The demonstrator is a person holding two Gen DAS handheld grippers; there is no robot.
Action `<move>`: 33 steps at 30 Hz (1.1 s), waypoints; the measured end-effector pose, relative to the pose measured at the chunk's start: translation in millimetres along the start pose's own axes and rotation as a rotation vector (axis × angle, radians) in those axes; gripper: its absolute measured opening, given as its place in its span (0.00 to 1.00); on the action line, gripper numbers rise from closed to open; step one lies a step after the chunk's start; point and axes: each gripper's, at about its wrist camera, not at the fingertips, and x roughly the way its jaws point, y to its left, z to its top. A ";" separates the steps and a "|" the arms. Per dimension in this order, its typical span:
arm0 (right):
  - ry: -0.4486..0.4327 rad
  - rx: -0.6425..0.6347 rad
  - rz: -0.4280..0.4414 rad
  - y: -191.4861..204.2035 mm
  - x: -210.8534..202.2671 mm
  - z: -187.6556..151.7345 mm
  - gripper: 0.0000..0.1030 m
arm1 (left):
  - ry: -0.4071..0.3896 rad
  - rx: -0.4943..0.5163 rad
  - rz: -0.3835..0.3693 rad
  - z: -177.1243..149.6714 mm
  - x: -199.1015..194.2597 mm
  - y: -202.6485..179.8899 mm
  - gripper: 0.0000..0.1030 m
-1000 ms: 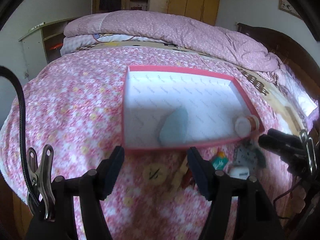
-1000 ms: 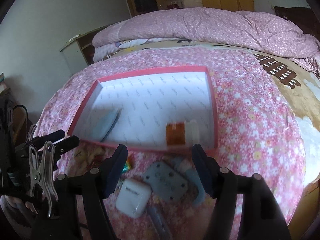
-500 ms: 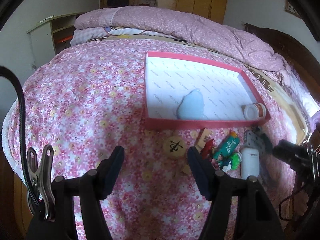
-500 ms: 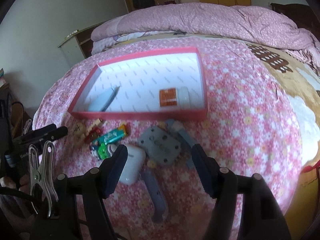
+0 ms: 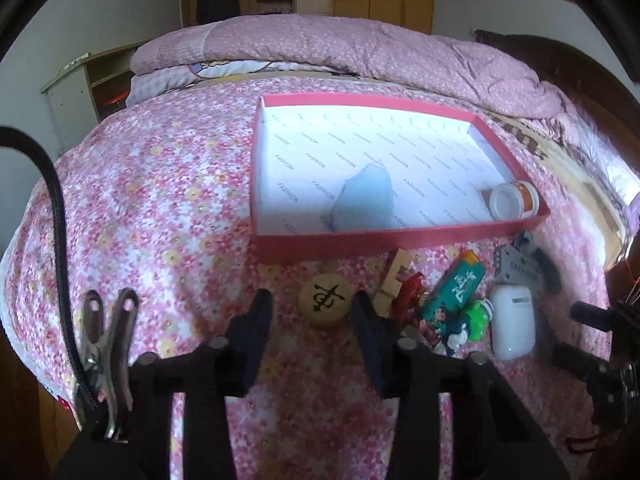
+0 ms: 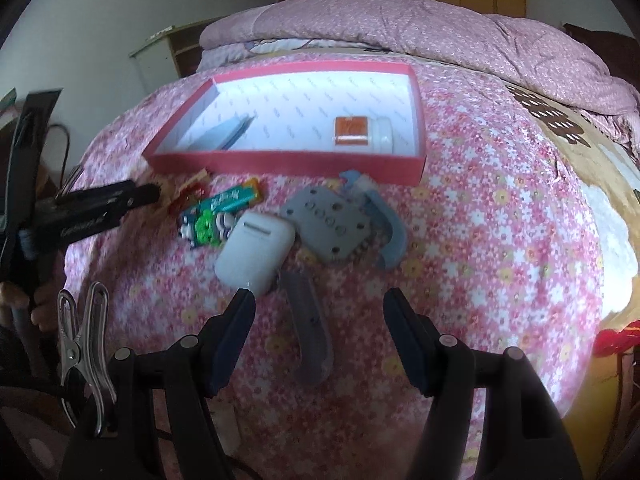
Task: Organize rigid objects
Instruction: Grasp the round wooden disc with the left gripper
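A red-rimmed white box [image 5: 280,184] [image 6: 418,120] lies on the bed. It holds a pale blue piece [image 5: 366,200] [image 6: 222,134] and an orange-labelled pill bottle [image 5: 514,202] [image 6: 362,130]. In front of it lie a round wooden disc [image 5: 326,305], a wooden clip [image 5: 394,280], a green tube [image 5: 454,294] [image 6: 222,204], a white earbud case [image 5: 512,320] [image 6: 256,252], a grey plate [image 6: 330,224] and grey curved parts [image 6: 310,332]. My left gripper [image 5: 310,312] is open around the disc. My right gripper [image 6: 320,300] is open above the curved part.
The bed has a pink flowered sheet [image 5: 160,200] and a folded pink quilt [image 5: 360,44] at the back. A wooden cabinet [image 5: 80,88] stands at the left. The bed's edge [image 6: 592,280] falls away at the right in the right wrist view.
Both grippers pulled back from the box and dropped toward the loose objects. The left now brackets the wooden disc; the right is close over the earbud case and curved part.
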 end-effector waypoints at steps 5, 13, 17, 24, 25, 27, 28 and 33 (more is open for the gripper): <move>0.005 0.009 0.001 -1.3 3.2 -5.2 0.66 | 0.012 0.004 -0.029 -1.9 9.9 -3.1 0.36; 0.026 0.025 0.005 -0.4 13.3 -8.7 0.66 | -0.001 -0.013 -0.040 -5.5 15.2 0.0 0.36; 0.015 0.037 -0.004 0.4 14.3 -10.4 0.66 | -0.002 -0.026 -0.050 -5.1 14.9 2.2 0.34; -0.002 0.022 -0.017 4.8 14.8 -10.6 0.63 | -0.002 -0.024 -0.070 -6.7 9.4 2.5 0.32; -0.006 0.018 -0.013 5.7 14.7 -10.0 0.58 | -0.004 -0.022 -0.076 -7.0 7.7 1.7 0.32; -0.005 0.007 -0.011 7.8 15.2 -9.1 0.52 | -0.010 -0.017 -0.081 -6.8 4.8 -0.6 0.32; -0.004 0.001 -0.010 8.7 15.7 -9.0 0.46 | -0.015 -0.016 -0.083 -6.7 3.2 -1.4 0.32; -0.008 -0.005 -0.014 8.8 15.5 -8.6 0.18 | -0.032 -0.011 -0.097 -5.2 -4.8 -3.5 0.32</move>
